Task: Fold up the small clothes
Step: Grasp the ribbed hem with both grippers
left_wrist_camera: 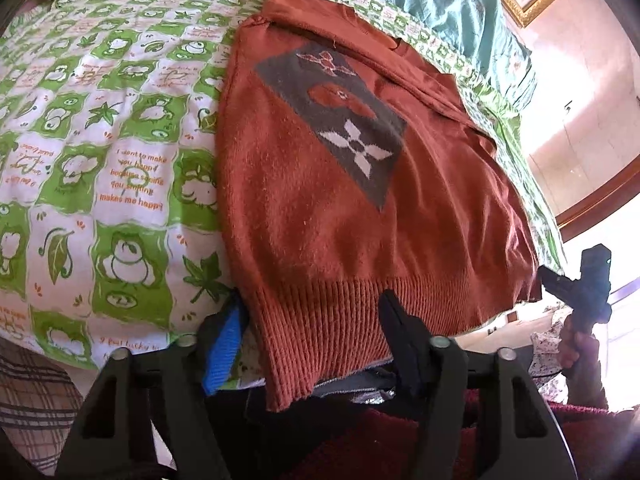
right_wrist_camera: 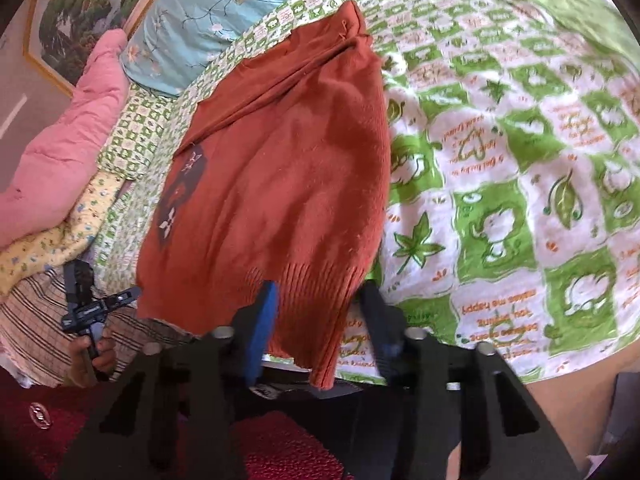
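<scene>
the bedspread point(left_wrist_camera: 100, 160), green and white checks with leaves and little cartoon figures, covers the bed and everything is best placed against the sweater point(left_wrist_camera: 320, 208), a rust-orange knit with a grey patterned patch on its front, lying flat on that bedspread with its ribbed hem point(left_wrist_camera: 352, 320) hanging off the near edge of the bed toward the person. beyond the sweater's far end is a pale blue floral pillow point(right_wrist_camera: 208, 12), and off to one side of it a pink quilt point(right_wrist_camera: 60, 120). the left gripper point(left_wrist_camera: 316, 320) sits at one end of the hem with the ribbing lying between its fingers; they look partly drawn in, yet i cannot tell whether the pads actually press the knit. the right gripper point(right_wrist_camera: 320, 296) straddles the other end of the hem, fingers also half closed around the rib, grip again unclear. to do this well, i'd judge both tongs should bite fully into the thick ribbing, at matching points, before lifting, then carry the hem evenly toward the collar so the fold lands square and the knit does not slip.
</scene>
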Demonstrator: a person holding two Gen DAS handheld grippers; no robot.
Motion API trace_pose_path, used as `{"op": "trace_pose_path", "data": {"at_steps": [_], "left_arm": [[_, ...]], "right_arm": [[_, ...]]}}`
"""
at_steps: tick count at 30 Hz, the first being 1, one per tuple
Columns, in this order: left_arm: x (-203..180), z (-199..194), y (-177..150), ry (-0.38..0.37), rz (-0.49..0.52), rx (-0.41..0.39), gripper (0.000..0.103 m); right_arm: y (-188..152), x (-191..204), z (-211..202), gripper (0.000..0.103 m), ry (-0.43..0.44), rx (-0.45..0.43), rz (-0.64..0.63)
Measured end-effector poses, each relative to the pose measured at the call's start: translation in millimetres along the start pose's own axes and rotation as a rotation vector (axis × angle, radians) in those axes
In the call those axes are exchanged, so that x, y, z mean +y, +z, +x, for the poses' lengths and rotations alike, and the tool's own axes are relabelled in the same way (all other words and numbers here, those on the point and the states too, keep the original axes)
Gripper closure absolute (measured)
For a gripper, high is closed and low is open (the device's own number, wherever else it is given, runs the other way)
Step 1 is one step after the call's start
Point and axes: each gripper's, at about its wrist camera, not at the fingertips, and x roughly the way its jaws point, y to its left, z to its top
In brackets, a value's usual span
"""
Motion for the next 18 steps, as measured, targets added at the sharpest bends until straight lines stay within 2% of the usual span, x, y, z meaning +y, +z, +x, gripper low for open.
{"op": "trace_pose_path", "data": {"at_steps": [1,2,3,4,6,9,11,18], "left_arm": [[0,1,2,0.013,0.008,-0.001,0.063],[0,1,3,0.02,0.017,0.0,0.07],[1,0,5,0.015,0.027,0.001,0.086],[3,0,5,0.002,0.026,0.002,0.093],[6,-4,4,-0.02,0.014,-0.015,0.095],[4,-10,1,-0.021,0.024,-0.046,0.096],[0,-17,4,-0.05,0.026,-0.082,0.096],[-18,-44,42,-0.095,0.061,-0.211,0.097]], "right_arm": [[0,-3,2,0.089,0.016,0.006,0.013],[-1,-5,6,0.095,0.032,0.018,0.029],[-2,-6,8,0.095,0.044,0.022,0.036],[-3,-4,8,0.095,0.045,0.014,0.028],[-5,4,5,0.095,0.041,-0.006,-0.007],[-1,9,-5,0.095,0.092,-0.045,-0.009],[5,12,-12,0.095,0.11,-0.08,-0.013],[40,28,-25,0.096,0.149,-0.185,-0.04]]}}
